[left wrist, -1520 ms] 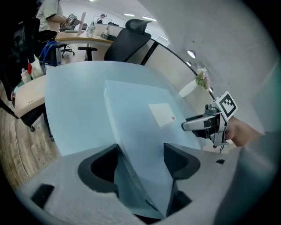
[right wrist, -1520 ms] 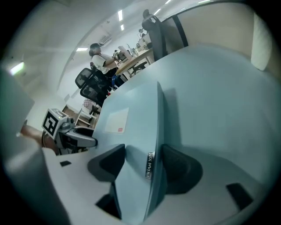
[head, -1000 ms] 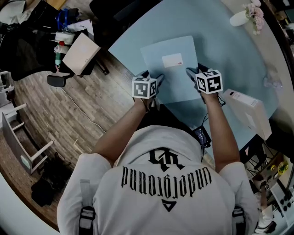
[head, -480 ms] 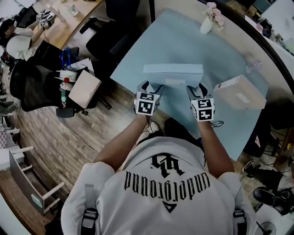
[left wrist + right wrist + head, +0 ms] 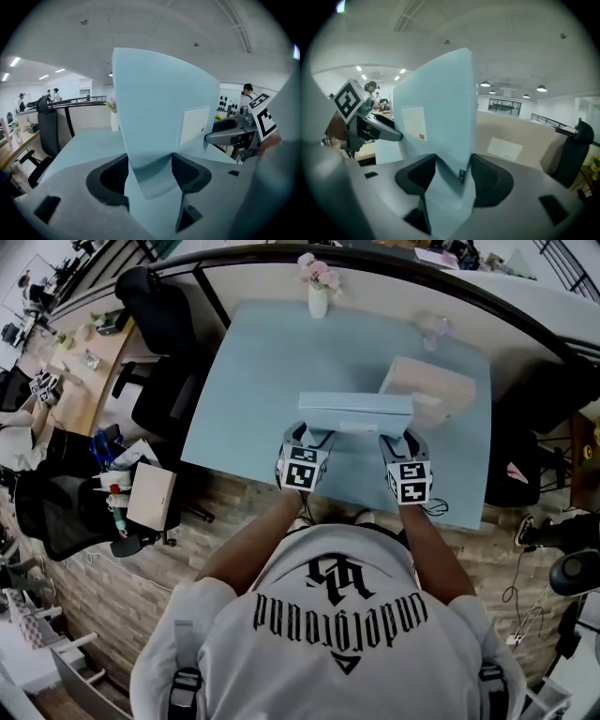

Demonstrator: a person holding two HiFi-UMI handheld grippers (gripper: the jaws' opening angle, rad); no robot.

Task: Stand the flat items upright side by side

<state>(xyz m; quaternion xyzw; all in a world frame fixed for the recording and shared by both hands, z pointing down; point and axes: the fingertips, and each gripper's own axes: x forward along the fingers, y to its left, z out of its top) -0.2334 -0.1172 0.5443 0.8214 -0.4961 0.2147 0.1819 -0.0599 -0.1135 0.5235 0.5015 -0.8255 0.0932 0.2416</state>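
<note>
Blue desk [image 5: 281, 362], upright blue folder [image 5: 356, 413], white label [image 5: 194, 124] unreadable

Open office, desk [image 5: 253, 362], swivel chairs [image 5: 157, 306], partition [image 5: 262, 282]

— Where do your grippers sit?
— Mid-frame in the head view: your left gripper [image 5: 313, 435] and right gripper [image 5: 397, 439] are side by side, forearms stretched forward, both pointing away and slightly down.
— And your jaws?
— Each pair has just been closing and clamps one end of the blue folder [image 5: 356, 413].

Dim, even light (fisheye-warped edges)
</note>
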